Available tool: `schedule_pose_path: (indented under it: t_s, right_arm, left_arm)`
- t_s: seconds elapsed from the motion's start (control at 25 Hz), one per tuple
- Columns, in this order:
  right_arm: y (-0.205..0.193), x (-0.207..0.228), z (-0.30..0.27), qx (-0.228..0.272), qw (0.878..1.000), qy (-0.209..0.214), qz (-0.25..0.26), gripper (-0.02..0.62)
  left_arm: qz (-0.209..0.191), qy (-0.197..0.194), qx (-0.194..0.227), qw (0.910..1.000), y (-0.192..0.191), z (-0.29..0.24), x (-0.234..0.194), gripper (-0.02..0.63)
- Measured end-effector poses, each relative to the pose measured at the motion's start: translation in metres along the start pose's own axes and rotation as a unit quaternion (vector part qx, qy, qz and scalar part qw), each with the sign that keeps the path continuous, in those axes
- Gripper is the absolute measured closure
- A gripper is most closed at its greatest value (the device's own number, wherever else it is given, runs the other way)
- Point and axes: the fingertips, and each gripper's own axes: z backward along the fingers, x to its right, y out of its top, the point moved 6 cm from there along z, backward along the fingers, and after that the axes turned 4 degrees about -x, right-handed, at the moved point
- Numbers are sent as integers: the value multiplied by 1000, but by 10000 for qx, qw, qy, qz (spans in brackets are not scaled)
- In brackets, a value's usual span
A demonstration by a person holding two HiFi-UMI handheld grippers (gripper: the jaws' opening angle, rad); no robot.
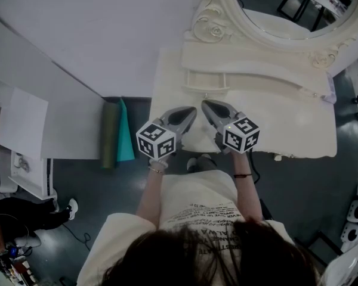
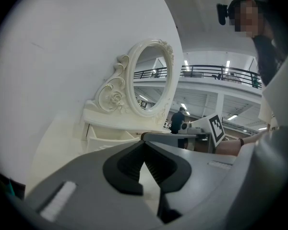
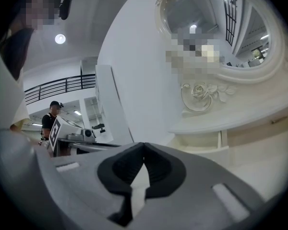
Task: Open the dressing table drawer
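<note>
The cream dressing table (image 1: 298, 124) stands against a white wall, with an oval mirror (image 1: 286, 8) in a carved frame. A small drawer (image 1: 206, 81) under the mirror's shelf looks slid out a little; its open box shows in the left gripper view (image 2: 109, 137) and the right gripper view (image 3: 204, 143). My left gripper (image 1: 193, 111) and right gripper (image 1: 205, 104) hover side by side over the tabletop, just in front of the drawer and apart from it. The left gripper (image 2: 144, 134) is shut with nothing in it. The right gripper (image 3: 143, 145) is also shut and empty.
A green roll (image 1: 110, 134) and a teal roll (image 1: 126, 134) stand on the dark floor left of the table. A white cabinet (image 1: 30, 159) is further left. A person (image 2: 176, 120) stands far off behind the right gripper.
</note>
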Motion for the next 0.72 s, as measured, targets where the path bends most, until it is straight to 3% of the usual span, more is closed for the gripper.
schedule_pose_path:
  t_s: [0.72]
  right_arm:
    - [2,6,2,105,9999,37,-18,592]
  left_arm:
    - [7,-70,-30,10000,0,-8,0,607]
